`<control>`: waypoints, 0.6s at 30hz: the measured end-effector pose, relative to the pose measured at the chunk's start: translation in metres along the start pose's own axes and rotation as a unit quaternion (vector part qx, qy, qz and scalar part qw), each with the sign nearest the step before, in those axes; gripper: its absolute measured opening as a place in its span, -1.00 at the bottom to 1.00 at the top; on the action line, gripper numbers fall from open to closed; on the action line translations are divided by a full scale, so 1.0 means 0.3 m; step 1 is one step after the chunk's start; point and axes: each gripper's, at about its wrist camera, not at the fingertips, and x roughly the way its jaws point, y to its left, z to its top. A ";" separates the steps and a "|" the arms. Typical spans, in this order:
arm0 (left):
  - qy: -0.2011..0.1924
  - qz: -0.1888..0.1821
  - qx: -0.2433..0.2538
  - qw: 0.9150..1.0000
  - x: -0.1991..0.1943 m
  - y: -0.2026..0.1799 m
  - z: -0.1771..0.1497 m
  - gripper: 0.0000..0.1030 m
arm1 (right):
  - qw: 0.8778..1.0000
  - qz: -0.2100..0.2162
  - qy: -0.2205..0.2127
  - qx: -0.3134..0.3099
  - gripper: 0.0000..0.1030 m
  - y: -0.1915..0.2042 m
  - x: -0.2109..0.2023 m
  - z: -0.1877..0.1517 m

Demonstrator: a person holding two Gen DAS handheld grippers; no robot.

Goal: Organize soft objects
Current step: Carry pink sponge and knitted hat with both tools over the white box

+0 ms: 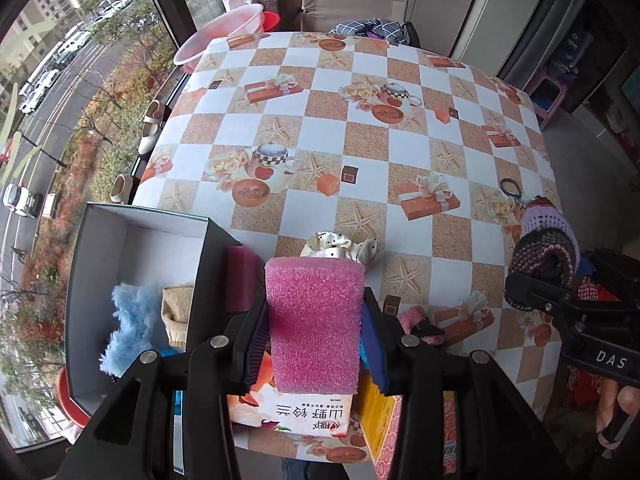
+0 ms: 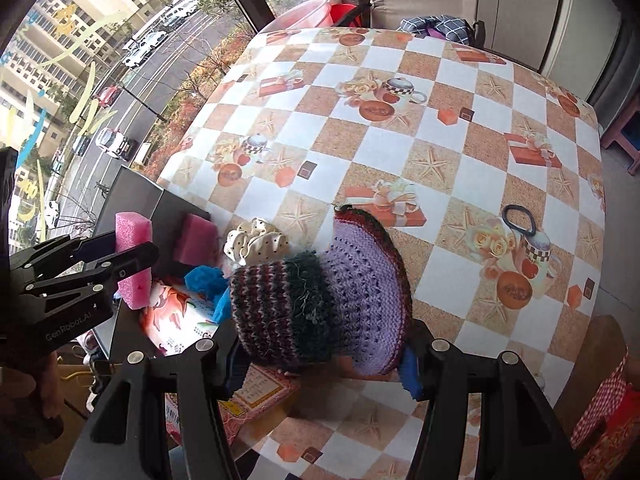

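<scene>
We are holding pink foam (image 1: 314, 320) clamped in left claw (image 1: 314, 344), box (image 1: 120, 248) just left; light, squashy, gripping mid-block. Right claw (image 2: 324, 352) is pinching limp knit (image 2: 320, 300), bunched at middle.

Both views bright w/ soft, even daylight from the big window (image 1: 60, 120) at left; overcast look, no hard glare. Shadows weak & diffuse on the checkered tablecloth (image 1: 360, 140). Strong fisheye bend: table edges & window frame curve, corners go black w/ vignetting. Centre sharp, print on tablecloth clear. Slight softness toward the rims. Black gripper parts at bottom read dark, little detail. Colours saturated; window scene not blown out.
</scene>
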 end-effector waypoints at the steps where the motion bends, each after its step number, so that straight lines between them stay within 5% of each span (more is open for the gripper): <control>1: 0.001 -0.001 0.003 1.000 -0.006 0.011 -0.018 -0.11 | 1.000 0.001 -0.001 -0.002 0.18 0.020 -0.007 -0.010; 9: 0.019 -0.033 0.064 0.997 -0.022 0.076 -0.152 -0.11 | 1.000 -0.006 -0.003 0.028 0.18 0.155 -0.047 -0.118; 18: 0.033 -0.076 0.156 0.984 -0.068 0.122 -0.308 -0.11 | 0.997 -0.036 0.008 0.072 0.18 0.324 -0.092 -0.298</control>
